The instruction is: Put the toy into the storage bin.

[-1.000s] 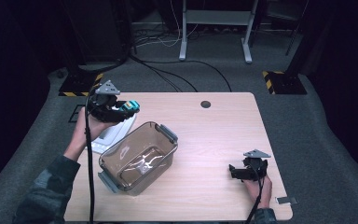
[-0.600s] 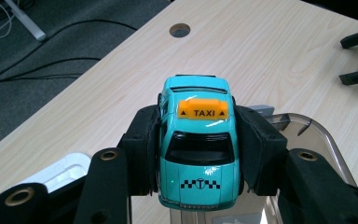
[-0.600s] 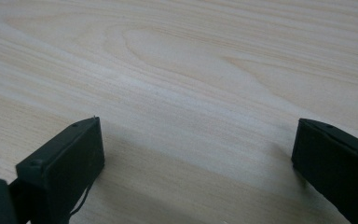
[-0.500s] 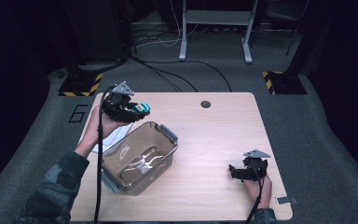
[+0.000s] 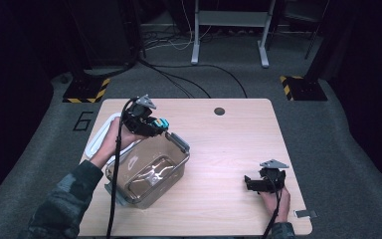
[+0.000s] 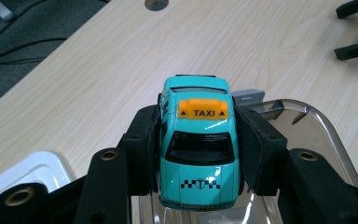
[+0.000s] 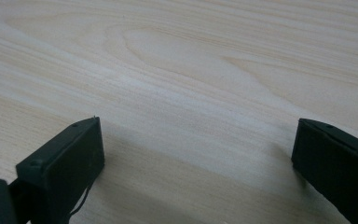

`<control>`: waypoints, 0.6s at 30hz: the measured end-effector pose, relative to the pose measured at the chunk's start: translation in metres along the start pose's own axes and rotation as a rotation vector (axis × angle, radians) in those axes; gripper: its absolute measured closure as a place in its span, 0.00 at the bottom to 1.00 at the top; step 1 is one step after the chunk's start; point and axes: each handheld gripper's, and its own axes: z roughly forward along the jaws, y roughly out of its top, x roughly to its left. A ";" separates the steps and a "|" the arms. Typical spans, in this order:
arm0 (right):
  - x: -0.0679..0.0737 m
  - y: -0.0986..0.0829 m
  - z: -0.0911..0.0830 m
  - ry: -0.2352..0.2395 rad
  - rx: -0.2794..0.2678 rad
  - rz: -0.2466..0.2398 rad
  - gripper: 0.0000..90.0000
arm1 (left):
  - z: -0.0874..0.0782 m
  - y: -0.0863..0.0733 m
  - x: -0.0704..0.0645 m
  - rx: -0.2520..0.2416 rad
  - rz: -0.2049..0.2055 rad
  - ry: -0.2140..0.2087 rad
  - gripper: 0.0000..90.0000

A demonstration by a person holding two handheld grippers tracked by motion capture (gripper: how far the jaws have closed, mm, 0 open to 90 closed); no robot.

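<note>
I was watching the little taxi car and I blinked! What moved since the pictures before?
The left gripper, shut on the toy taxi, carried it rightward, from the table's left edge to above the clear container's far rim. The right gripper stayed open, low near the table's right front. The container and white lid stayed put.

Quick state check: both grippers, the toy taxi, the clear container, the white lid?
Left gripper: shut on the toy taxi, held above the container's rim.
Toy taxi: clamped by its sides between the fingers, off the table.
Right gripper: open, holding nothing, low over bare table.
Clear container: lid off, upright on the table.
White lid: lying flat beside the container, partly hidden by the left arm.
</note>
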 end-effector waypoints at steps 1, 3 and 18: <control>0.000 0.000 0.000 0.000 0.000 0.000 0.02 | 0.000 0.000 0.000 0.000 0.000 0.000 0.58; 0.000 0.000 0.000 0.000 0.000 0.000 0.02 | 0.005 -0.001 -0.001 0.012 0.001 -0.008 0.58; 0.000 0.000 0.000 0.000 0.000 0.000 0.02 | 0.029 -0.009 -0.005 0.108 0.004 -0.047 0.58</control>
